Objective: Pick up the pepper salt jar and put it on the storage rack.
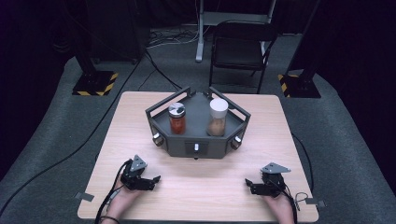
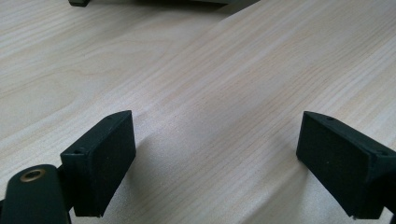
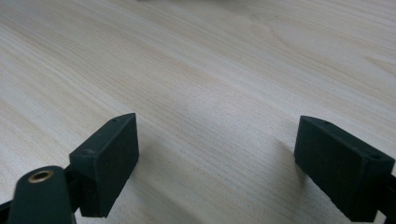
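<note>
A dark grey angular tray [image 1: 196,144] sits at the middle of the table [image 1: 140,140], towards its far edge. In it, upright and apart, stand two jars: on the left a red-filled spice jar [image 1: 177,118] with a silver lid, on the right a brown-filled spice jar [image 1: 217,116] with a white cap.

Overhead light falls on the pale table [image 1: 140,121], leaving the surrounding floor dim. The high view is soft and grainy. In both gripper views, jaws cast soft shadows on the table, sharp nearby, blurred farther off.
</note>
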The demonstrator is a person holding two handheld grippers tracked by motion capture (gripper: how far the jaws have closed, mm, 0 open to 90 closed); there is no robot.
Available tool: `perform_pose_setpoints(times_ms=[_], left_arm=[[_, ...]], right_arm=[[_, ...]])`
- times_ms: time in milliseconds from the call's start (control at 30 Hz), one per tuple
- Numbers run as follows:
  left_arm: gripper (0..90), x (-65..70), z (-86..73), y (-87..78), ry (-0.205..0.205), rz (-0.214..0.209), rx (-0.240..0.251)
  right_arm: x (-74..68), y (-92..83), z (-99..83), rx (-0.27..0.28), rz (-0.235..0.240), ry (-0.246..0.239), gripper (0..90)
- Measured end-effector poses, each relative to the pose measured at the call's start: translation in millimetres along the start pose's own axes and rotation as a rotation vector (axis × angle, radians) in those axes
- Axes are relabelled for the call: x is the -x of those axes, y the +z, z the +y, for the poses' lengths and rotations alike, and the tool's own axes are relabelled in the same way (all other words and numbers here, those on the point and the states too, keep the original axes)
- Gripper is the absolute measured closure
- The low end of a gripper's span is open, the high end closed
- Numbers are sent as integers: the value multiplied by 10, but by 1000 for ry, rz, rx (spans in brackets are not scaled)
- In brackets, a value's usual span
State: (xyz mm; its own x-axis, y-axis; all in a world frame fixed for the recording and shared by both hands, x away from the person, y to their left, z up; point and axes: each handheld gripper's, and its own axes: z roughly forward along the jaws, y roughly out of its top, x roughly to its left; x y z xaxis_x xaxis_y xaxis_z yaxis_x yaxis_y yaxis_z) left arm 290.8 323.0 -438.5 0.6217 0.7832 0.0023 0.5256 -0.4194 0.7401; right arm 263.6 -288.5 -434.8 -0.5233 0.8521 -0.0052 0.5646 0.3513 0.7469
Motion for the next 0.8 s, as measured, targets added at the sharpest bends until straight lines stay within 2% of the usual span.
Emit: perform_pose_setpoints(times_ms=[800], left_arm=[[110,3,3,3,-1,1,-1]], right_arm=[[17,47,52,-13,-8,6,69]])
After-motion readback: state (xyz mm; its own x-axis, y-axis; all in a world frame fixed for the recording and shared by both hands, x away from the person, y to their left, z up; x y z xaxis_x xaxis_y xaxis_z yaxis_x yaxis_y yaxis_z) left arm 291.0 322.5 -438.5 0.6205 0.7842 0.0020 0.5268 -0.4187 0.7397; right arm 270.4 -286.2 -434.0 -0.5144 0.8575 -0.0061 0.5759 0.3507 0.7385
